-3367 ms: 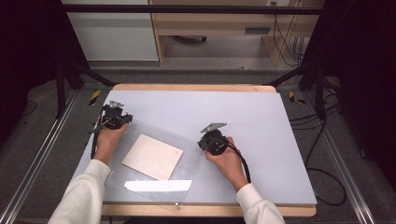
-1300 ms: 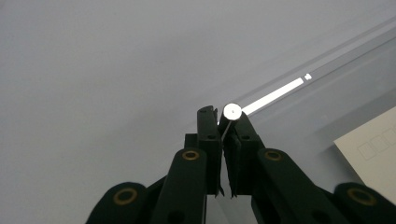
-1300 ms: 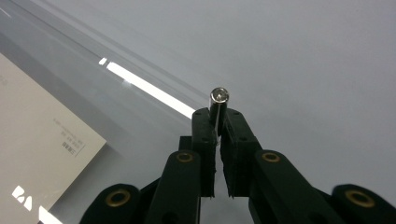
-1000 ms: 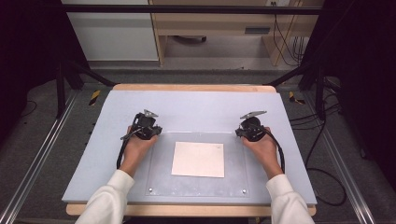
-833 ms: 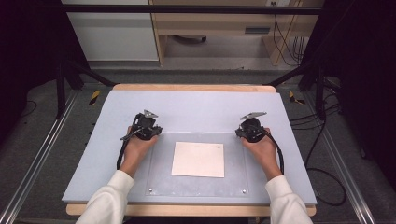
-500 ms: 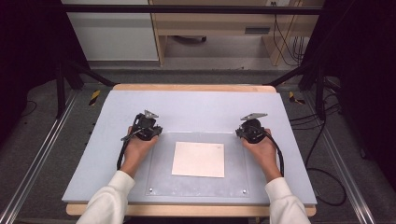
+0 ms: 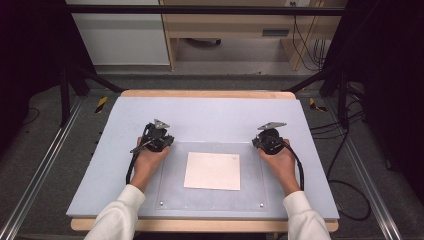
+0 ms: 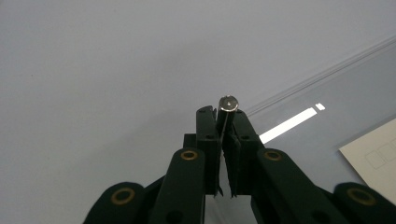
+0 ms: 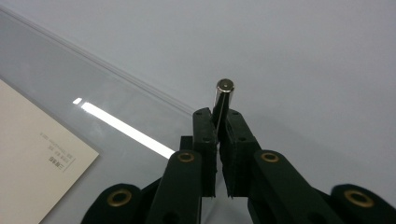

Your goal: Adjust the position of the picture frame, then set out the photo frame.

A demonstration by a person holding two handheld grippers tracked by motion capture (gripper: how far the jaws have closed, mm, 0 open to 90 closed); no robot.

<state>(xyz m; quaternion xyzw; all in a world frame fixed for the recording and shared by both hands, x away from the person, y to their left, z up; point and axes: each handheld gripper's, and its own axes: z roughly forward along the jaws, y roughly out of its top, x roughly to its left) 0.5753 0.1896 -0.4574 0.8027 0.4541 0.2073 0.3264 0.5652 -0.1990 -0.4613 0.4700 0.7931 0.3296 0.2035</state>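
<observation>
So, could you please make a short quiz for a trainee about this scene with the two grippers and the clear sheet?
1. True or false: the left gripper is shut on a metal stud at a far corner of the clear sheet.
2. What lies under the middle of the clear sheet?
A. a pair of scissors
B. a cream paper card
C. a blue cloth
3. Fill in: the right gripper is shut on the other metal stud at the sheet's far ____ corner, as seen in the high view.

Key:
1. True.
2. B.
3. right.
</observation>
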